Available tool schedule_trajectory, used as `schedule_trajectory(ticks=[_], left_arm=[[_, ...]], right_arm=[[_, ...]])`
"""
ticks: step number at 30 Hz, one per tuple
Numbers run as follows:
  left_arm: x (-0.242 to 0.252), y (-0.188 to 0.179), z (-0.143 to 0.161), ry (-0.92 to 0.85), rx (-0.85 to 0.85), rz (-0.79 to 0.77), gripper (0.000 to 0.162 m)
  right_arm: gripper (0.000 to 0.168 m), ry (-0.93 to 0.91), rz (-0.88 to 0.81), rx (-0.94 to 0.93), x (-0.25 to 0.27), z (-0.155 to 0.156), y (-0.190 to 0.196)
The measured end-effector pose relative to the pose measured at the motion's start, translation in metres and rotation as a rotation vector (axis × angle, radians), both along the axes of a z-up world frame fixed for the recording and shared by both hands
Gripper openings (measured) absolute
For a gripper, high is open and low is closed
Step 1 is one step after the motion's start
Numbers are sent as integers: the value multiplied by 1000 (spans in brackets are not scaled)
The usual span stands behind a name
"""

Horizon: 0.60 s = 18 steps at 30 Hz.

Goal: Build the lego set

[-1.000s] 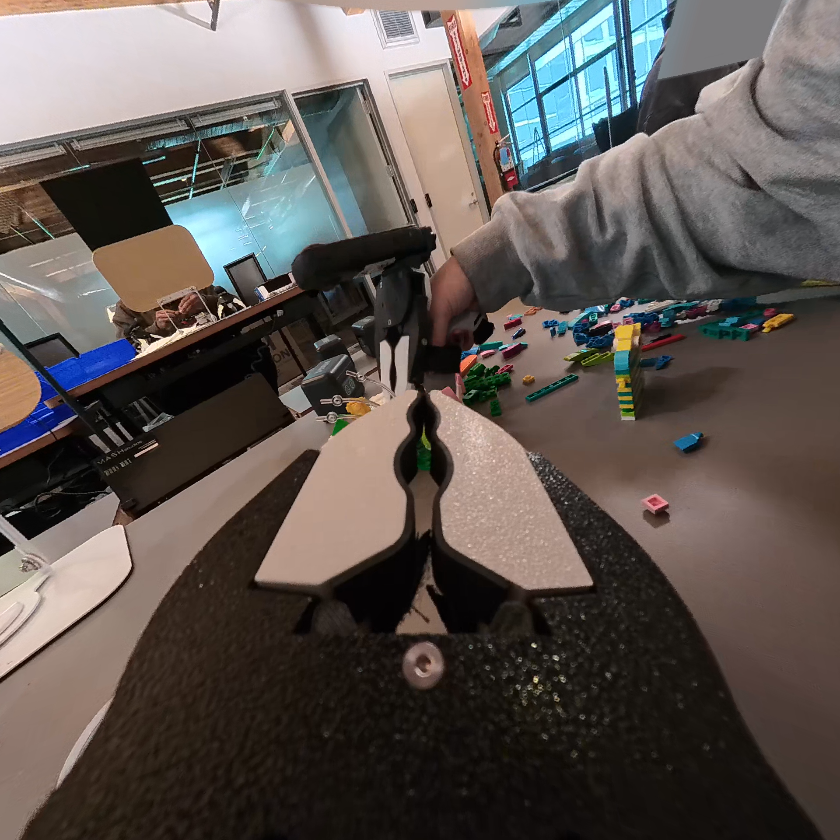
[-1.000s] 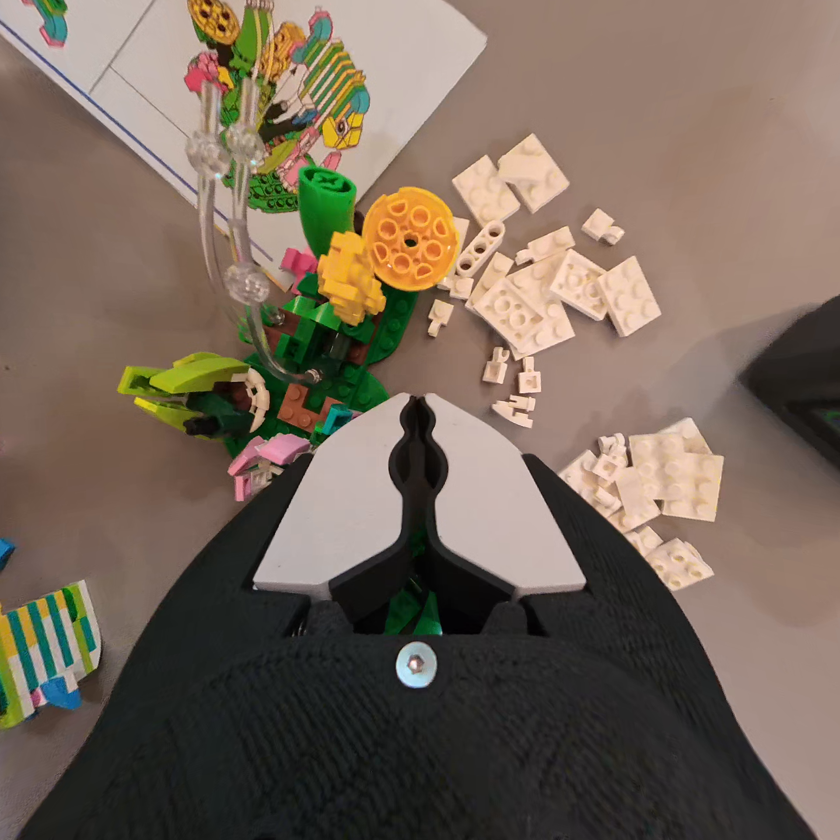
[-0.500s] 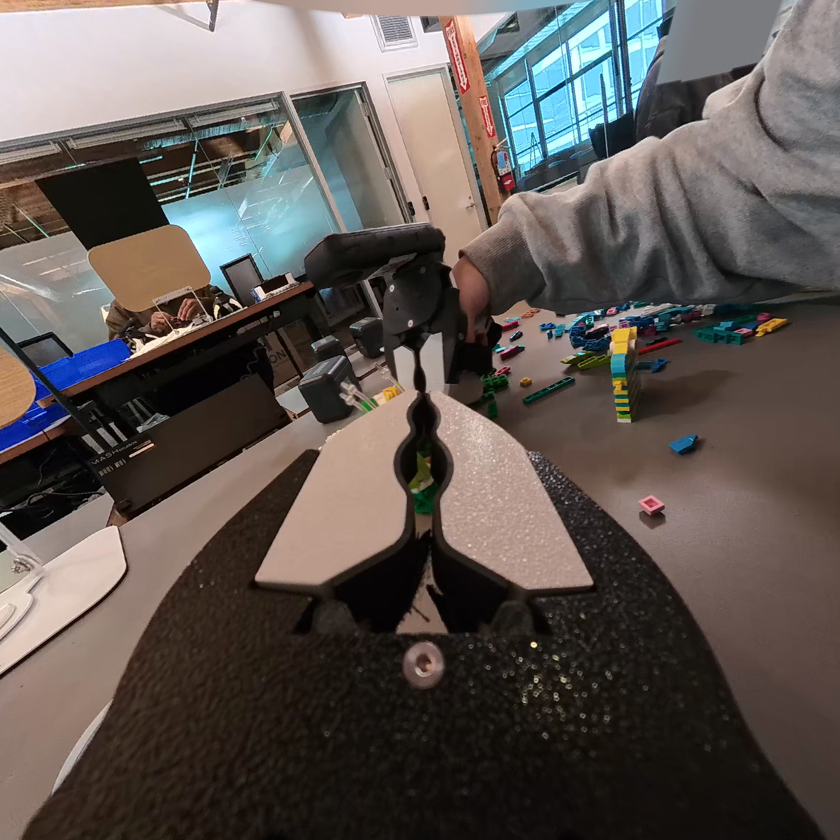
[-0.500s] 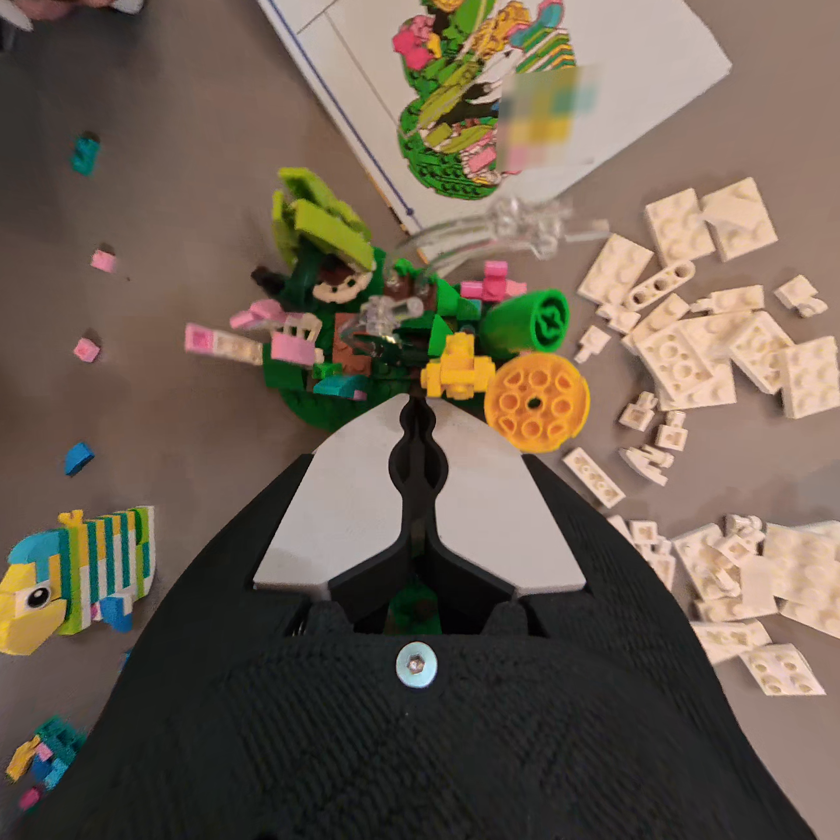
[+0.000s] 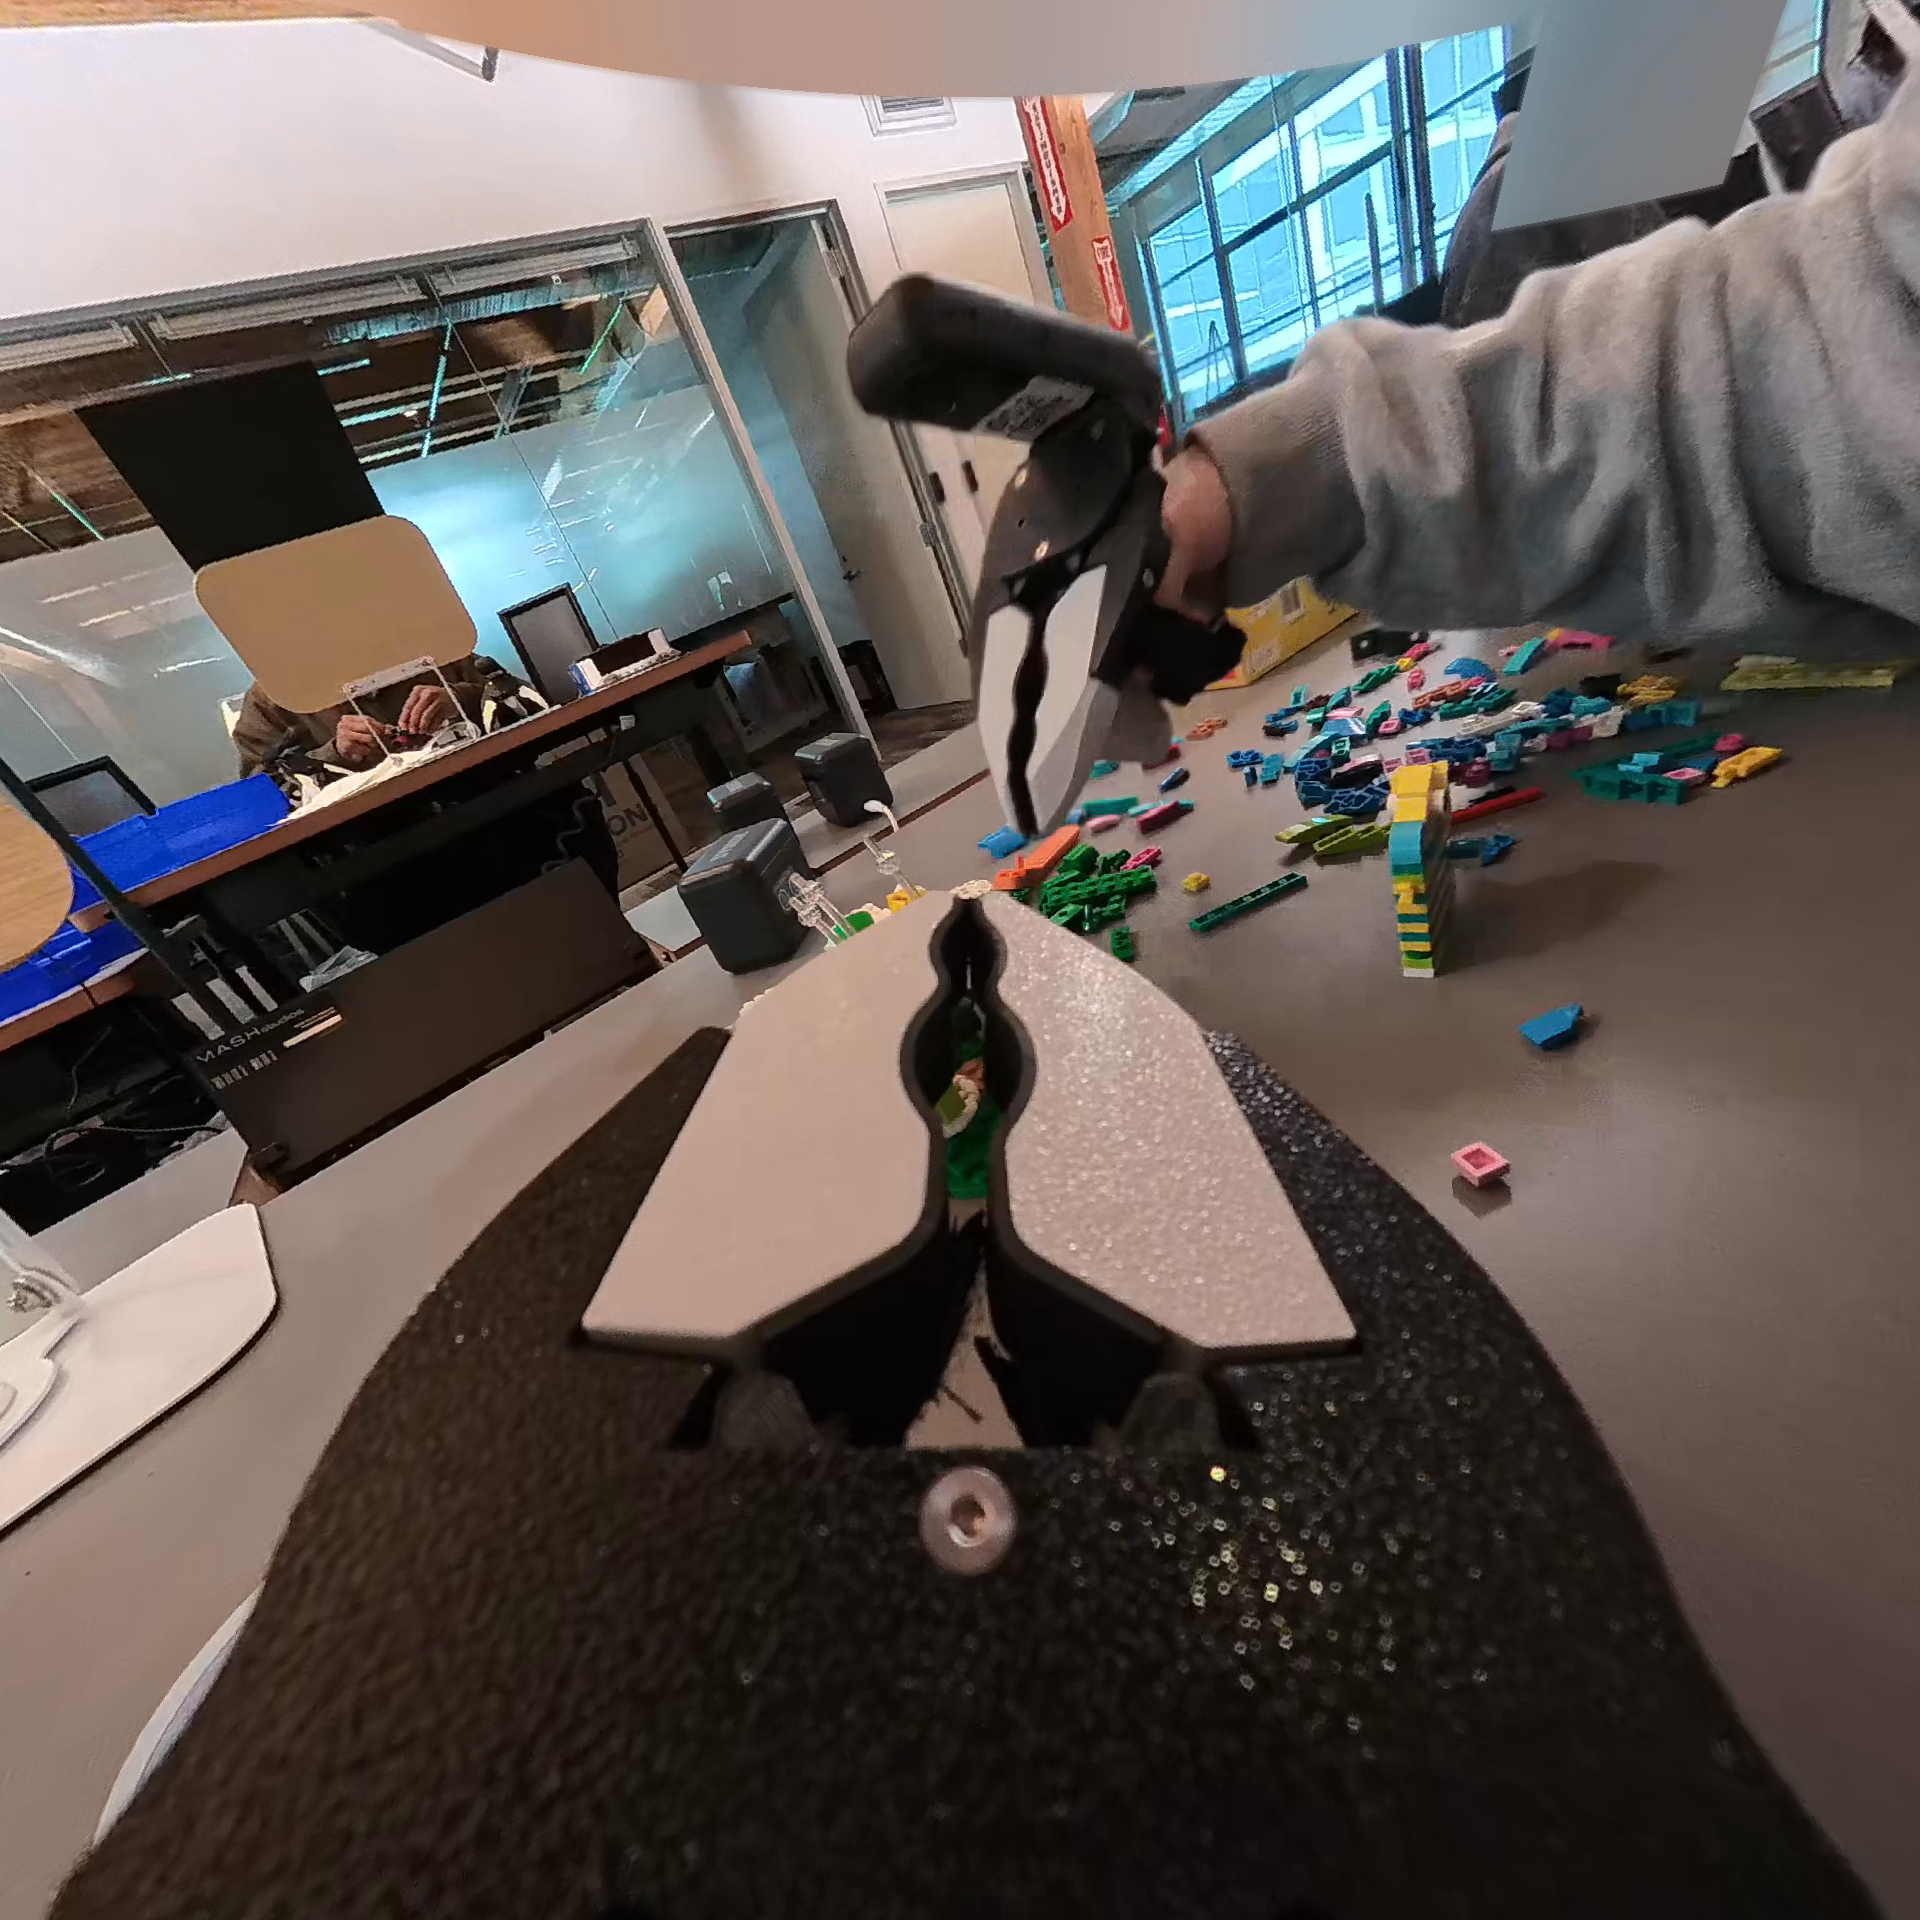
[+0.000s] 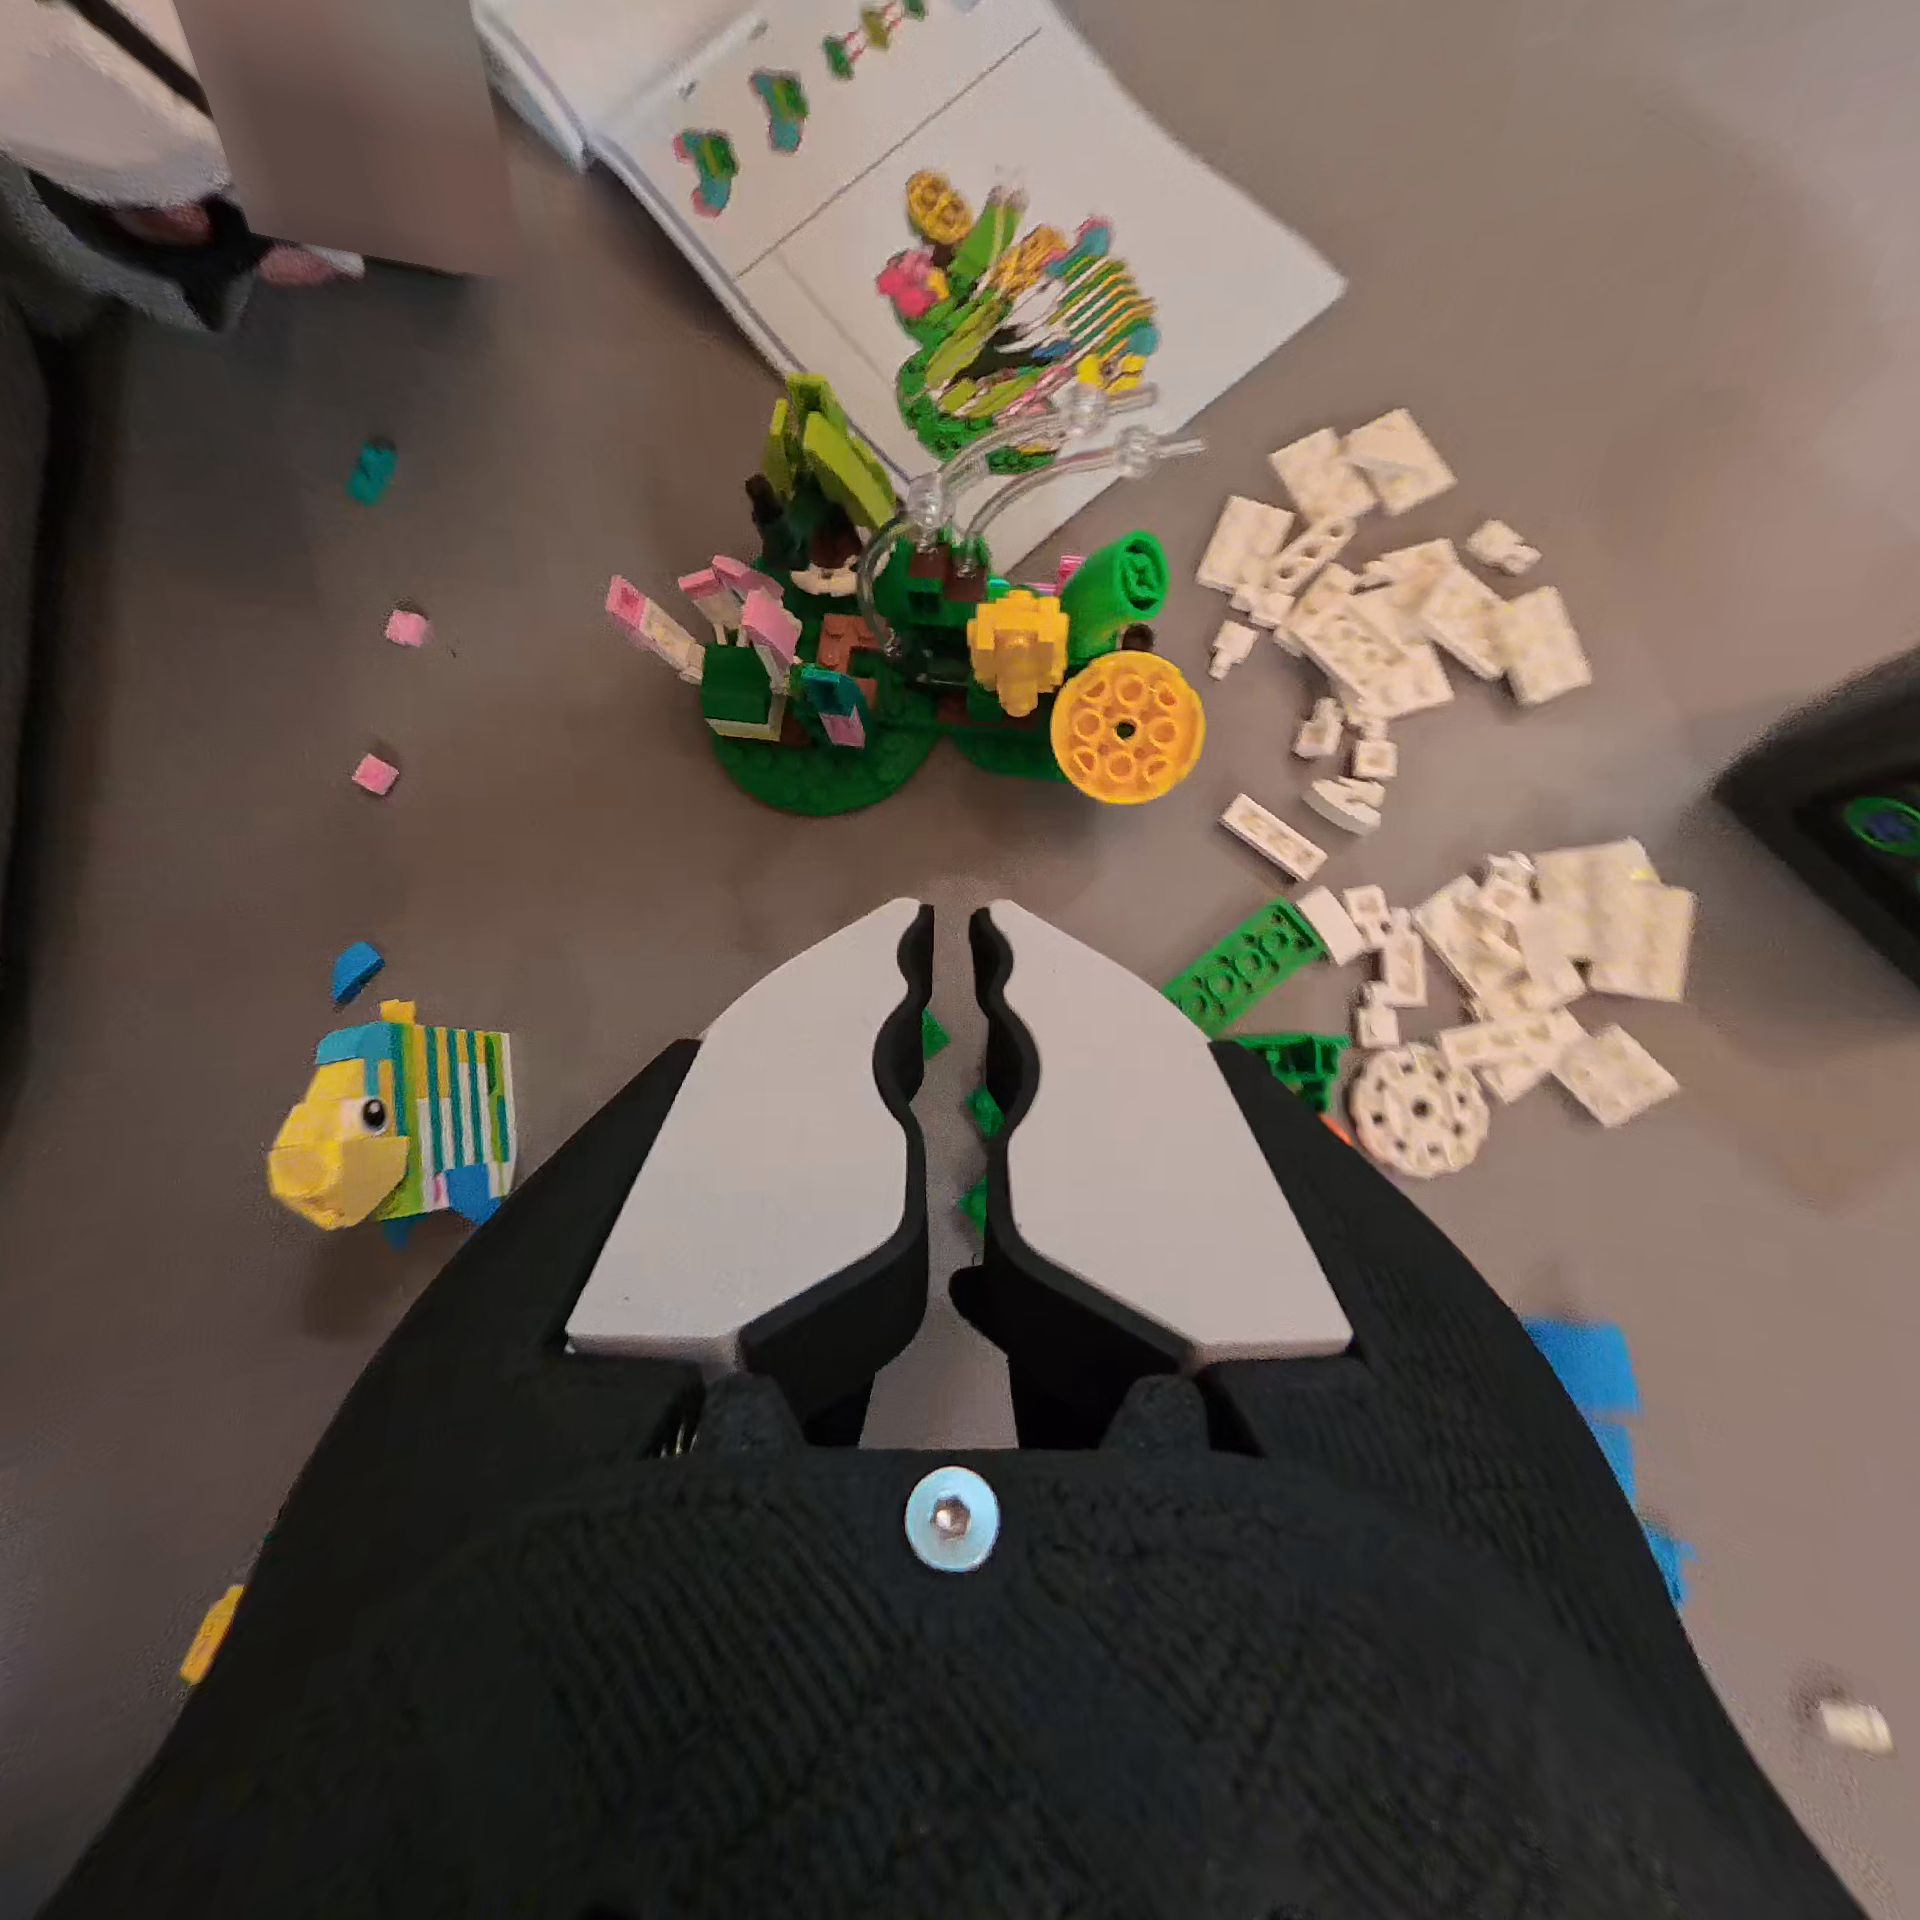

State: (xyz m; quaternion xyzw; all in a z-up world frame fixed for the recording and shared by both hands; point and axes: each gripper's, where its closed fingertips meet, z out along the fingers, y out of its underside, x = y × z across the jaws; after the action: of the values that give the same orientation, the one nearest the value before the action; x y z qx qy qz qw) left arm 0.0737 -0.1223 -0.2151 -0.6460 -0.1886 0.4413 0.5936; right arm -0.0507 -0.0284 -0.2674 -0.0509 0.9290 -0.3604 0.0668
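Note:
The flower model, on green round plates with pink, yellow and clear parts, stands on the grey table. My right gripper hovers above and short of it, jaws a narrow gap apart, with nothing between them. In the left wrist view it hangs tilted over the table, held by a hand in a grey sleeve. My left gripper is shut and low over the table. Part of the model shows through the gap between its fingers.
An open instruction booklet lies beyond the model. White pieces lie to its right, with more nearer, by a green plate. A striped fish model stands left. A black box sits at the right edge. Loose coloured bricks cover the far table. The gap from one gripper's tips to the other's is roughly 15 cm.
My right gripper has lifted and drawn back from the model, and its jaws have parted a little. The left gripper has stayed shut and nearly still.

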Motion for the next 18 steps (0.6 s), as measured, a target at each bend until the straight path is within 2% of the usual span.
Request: schedule_trajectory(ticks=[4,9,18], left_arm=[[0,0,0,-2,5,-2,0],[0,1,0,-3,3,-7,0],[0,0,1,-5,10,-6,0]], right_arm=[[8,68,-104,-67,-7,17,23],[8,119,-182,-85,-10,23,45],[9,135,-228,-91,-11,19,52]])
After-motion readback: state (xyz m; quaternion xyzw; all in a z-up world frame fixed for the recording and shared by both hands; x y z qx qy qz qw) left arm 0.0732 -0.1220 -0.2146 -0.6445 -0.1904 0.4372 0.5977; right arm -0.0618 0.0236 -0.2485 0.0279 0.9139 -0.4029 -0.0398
